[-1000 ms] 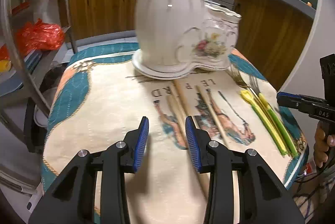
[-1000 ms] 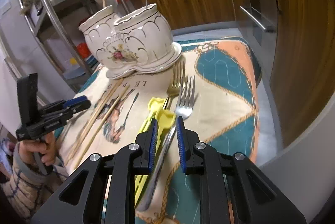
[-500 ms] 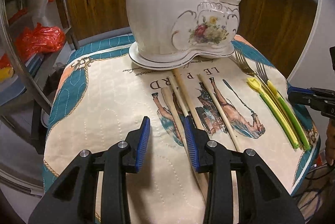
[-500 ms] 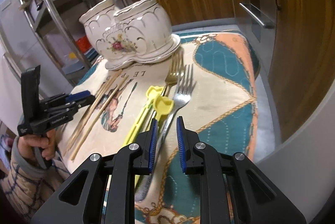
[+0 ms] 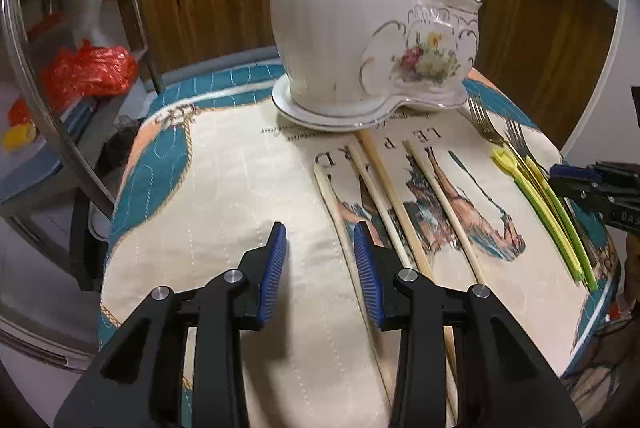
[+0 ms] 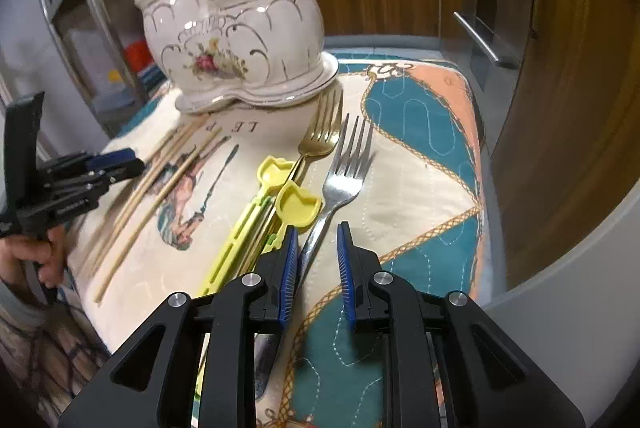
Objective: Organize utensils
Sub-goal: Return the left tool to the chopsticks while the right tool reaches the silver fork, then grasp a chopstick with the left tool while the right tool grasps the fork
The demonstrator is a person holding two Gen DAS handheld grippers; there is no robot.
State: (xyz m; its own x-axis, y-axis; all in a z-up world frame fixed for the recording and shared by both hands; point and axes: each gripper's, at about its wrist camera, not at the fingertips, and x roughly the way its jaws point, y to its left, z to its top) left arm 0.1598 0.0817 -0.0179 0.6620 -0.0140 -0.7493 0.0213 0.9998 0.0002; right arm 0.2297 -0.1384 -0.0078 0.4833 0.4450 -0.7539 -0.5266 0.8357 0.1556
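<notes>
**Hovering grippers, utensils unsorted**

Hanging over the quilted table cover (image 5: pixel 224 188), the left gripper (image 5: pixel 320 264) stands partly open and empty, with the leftmost of four wooden chopsticks (image 5: pixel 384 184) passing under its right finger. Behind them stands the white floral ceramic holder (image 5: pixel 352 28). Further right lie yellow-green utensils (image 6: pixel 256 216), a gold fork (image 6: pixel 320 136) and a silver fork (image 6: pixel 344 180). The right gripper (image 6: pixel 318 268) is narrowly open, the silver fork's handle running beneath its gap, not clamped.

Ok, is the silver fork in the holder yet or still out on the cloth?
Out. The silver fork lies flat on the cloth beside the gold fork, in front of the ceramic holder.
</notes>
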